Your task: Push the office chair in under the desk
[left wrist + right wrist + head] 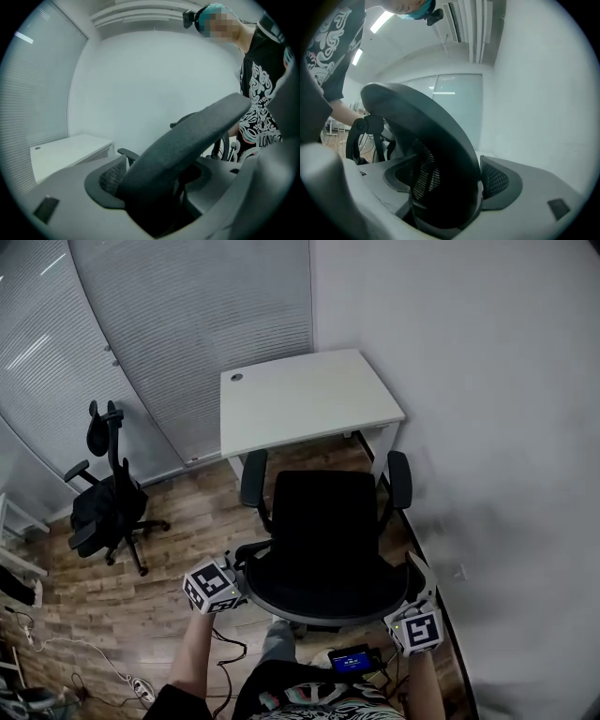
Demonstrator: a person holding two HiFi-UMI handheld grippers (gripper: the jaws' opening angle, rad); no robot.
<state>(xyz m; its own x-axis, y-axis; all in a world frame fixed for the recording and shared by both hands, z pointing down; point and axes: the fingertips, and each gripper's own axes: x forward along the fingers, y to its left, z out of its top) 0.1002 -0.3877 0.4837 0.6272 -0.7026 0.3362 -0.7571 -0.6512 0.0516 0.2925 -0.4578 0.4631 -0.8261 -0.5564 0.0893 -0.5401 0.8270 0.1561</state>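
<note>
A black office chair (323, 549) stands in front of the white desk (305, 404), its seat facing the desk and its backrest toward me. My left gripper (236, 575) is closed on the left side of the backrest's top rim (187, 140), which runs slantwise between its jaws and against the mesh pad (111, 179). My right gripper (419, 594) holds the right side of the same rim (440, 154), which fills the space between its pads (499, 180). The chair's armrests reach the desk's front edge.
A grey wall (487, 427) runs close along the right of chair and desk. A second black chair (108, 507) stands at the left on the wooden floor (187, 521). Cables and a power strip (141, 688) lie near my feet. Blinds (187, 324) stand behind the desk.
</note>
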